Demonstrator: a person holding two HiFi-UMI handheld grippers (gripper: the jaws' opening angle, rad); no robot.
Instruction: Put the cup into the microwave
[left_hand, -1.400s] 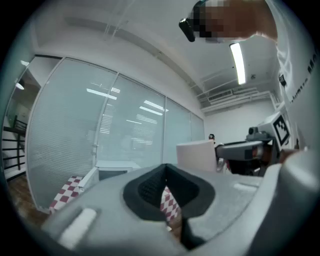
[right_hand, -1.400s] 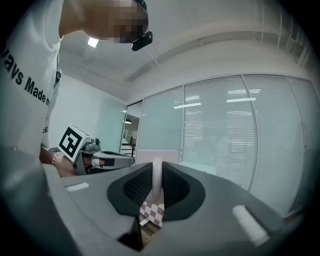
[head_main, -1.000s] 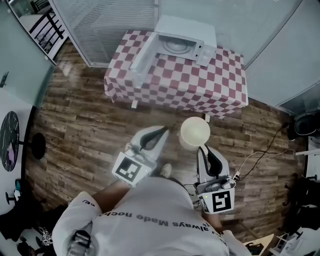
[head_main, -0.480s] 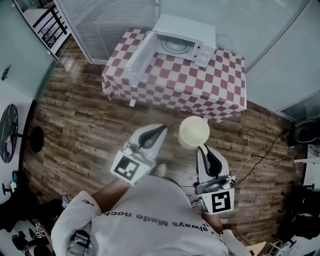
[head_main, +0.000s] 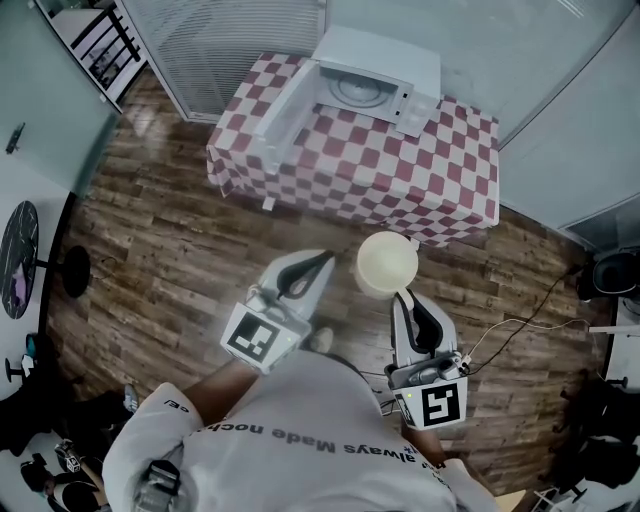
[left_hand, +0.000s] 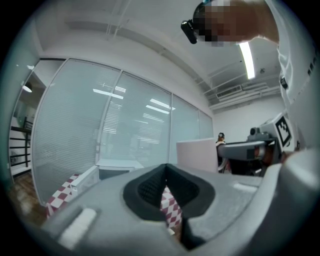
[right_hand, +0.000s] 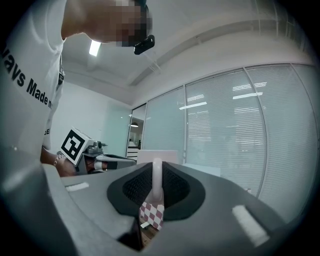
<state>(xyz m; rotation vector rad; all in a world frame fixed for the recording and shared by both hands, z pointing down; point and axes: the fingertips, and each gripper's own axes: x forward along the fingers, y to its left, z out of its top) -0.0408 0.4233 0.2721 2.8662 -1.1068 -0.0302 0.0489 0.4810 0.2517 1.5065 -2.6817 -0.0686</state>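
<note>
Standing on the wooden floor (head_main: 160, 250), we face the desk (head_main: 450, 190) in its red-and-white checked cloth, well apart from us and straight ahead. On its far side sits the microwave (head_main: 385, 50), its door (head_main: 285, 105) hanging open to our left so that the cavity (head_main: 352, 90) faces us. The cup (head_main: 388, 264) is upright in the air between us and the desk, mouth up, carried by the right gripper (head_main: 407, 300), whose jaws are closed on the cup's thin white handle (right_hand: 156, 182). The left gripper (head_main: 318, 266) hangs just beside the cup, its jaws pressed together with nothing between them. We judge the carry under way: the cavity lies ahead and slightly left of the cup, so the right hand must travel forward over the desk, keeping clear of the open door.
</note>
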